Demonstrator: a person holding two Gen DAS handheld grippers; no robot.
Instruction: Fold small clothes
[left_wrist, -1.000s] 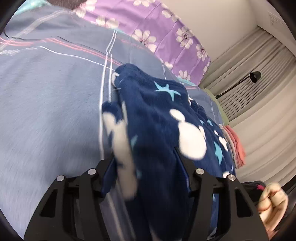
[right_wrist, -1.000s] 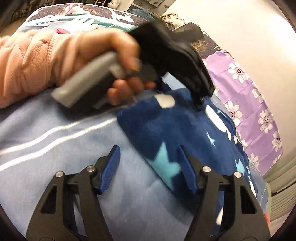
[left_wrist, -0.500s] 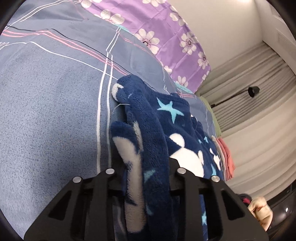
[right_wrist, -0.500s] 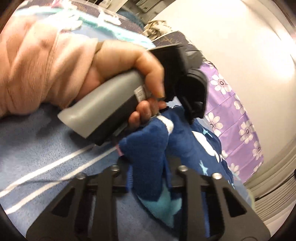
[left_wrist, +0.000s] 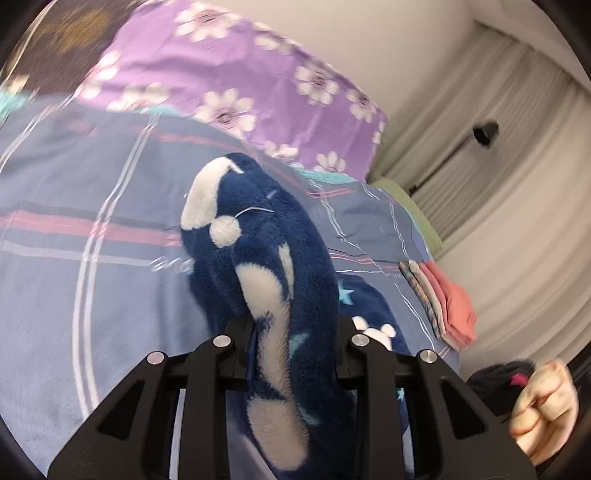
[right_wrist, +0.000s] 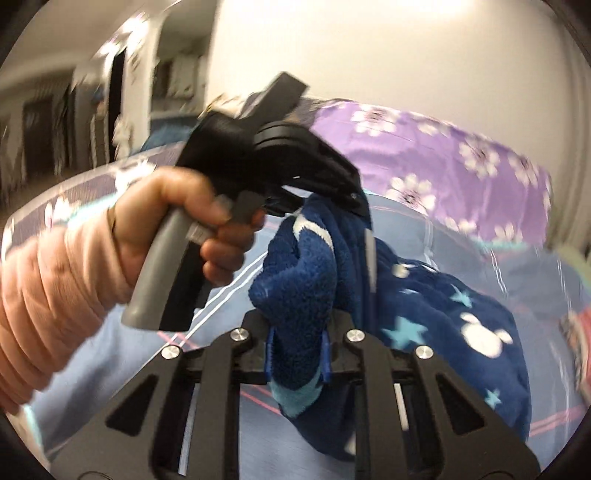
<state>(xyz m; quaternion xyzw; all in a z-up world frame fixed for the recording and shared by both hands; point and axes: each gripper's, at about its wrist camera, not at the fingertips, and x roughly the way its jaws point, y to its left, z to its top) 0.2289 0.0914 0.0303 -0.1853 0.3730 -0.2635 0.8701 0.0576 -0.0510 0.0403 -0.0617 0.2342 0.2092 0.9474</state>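
We pinch the fuzzy blue garment (left_wrist: 280, 280) in both grippers: the left gripper (left_wrist: 293, 354) and the right gripper (right_wrist: 297, 347) each squeeze an edge. It hangs above the bed (left_wrist: 74, 295), its far end resting there. We are mid-fold, we think; next, lay the lifted edge over that far end.

left hand-held gripper (left_wrist: 293, 332): jaws clamped on bunched navy fleece garment (left_wrist: 266, 258), white/teal prints, rest trailing to bed | bed sheet (left_wrist: 92, 258): blue-grey, pink+white stripes | purple floral pillow (left_wrist: 236, 74) behind | folded clothes stack (left_wrist: 447, 302) right, near bed edge | hand (left_wrist: 543, 406) lower right | curtain (left_wrist: 517, 166), black lamp (left_wrist: 485, 133)
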